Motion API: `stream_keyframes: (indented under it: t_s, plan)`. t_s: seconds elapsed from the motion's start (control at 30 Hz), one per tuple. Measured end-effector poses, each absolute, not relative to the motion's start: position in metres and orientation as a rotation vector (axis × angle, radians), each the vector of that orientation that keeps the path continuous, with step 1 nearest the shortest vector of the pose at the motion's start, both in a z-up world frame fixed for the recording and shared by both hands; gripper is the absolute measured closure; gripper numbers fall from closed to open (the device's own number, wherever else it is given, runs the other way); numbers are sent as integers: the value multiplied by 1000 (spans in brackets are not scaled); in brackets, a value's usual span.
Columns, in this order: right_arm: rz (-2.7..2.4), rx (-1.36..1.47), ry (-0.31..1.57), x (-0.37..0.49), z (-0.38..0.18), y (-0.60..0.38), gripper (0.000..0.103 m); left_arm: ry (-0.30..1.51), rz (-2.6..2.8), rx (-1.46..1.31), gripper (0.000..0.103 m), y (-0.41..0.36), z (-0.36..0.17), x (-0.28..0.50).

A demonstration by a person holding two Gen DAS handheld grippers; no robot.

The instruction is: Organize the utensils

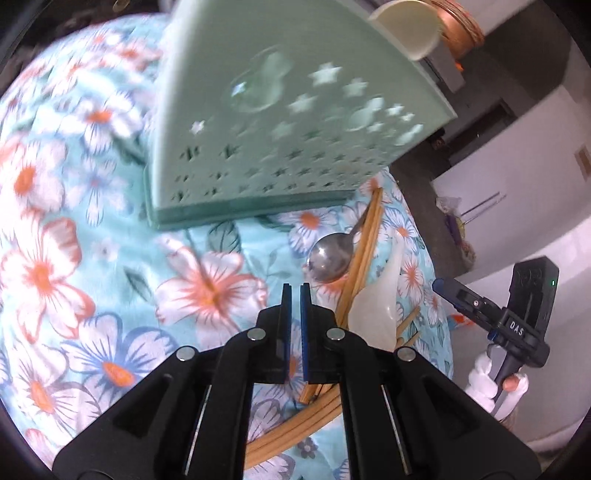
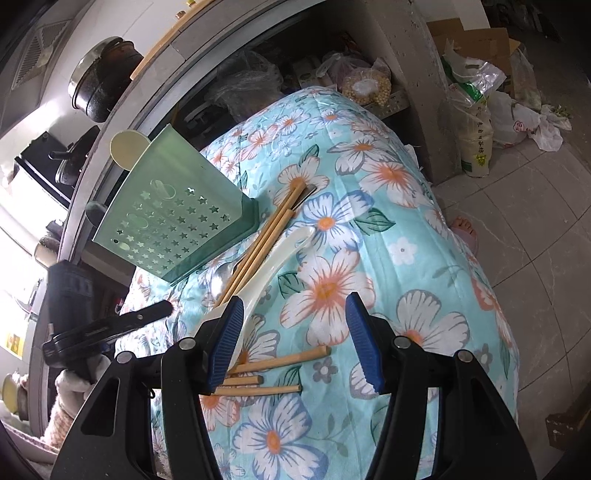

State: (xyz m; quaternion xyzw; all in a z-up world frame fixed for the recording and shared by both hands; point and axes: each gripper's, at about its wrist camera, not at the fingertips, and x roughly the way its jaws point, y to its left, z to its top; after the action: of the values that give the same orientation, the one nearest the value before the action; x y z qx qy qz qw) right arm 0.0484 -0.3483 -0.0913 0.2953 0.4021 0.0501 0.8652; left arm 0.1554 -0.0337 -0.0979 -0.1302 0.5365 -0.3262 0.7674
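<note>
Left wrist view: the floral cloth (image 1: 92, 221) covers the surface on the left, then comes the green star-punched utensil holder (image 1: 280, 122), blurred, standing on the cloth with a cream round piece (image 1: 410, 29) at its top edge. Below it the left hand-held gripper (image 1: 294, 291) has its jaws closed together with nothing between them. Just right of its tips lie a metal spoon (image 1: 327, 258), a bundle of wooden chopsticks (image 1: 364, 240) across the spoon, and a white rice paddle (image 1: 376, 302) beside them. At the far right the right hand-held gripper (image 1: 454, 291) shows, gripped by a white-gloved hand (image 1: 491, 384).

Right wrist view: the left hand-held gripper is dark at the left edge (its tips closed), the holder stands beyond it, then chopsticks and the paddle lie diagonally beside the holder's base. Three more chopsticks (image 2: 280, 360) lie crosswise near the right hand-held gripper, whose jaws stand partly open and empty over the cloth.
</note>
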Motion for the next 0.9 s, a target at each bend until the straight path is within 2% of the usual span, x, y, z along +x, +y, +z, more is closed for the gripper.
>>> stream_keyframes:
  t_s: [0.07,0.2,0.27,0.57,0.9]
  plan:
    - [99,619,841,47,-91,-350,47,1190,-736,-339,99,-30,-101,155]
    - [96,631,848,49,-94,-351,47,1229,-819,-410,81,-29,-101,149]
    - [102,630,852,50,-95,-349,47,1261,-862,-425,76,-35,-102,144]
    - [110,623,858,52,-95,-345,47,1327,-903,-219,74,-66,-107,116]
    - [117,627,862,52,-98,-344,47,1389,-906,-350,73,-67,-126,123]
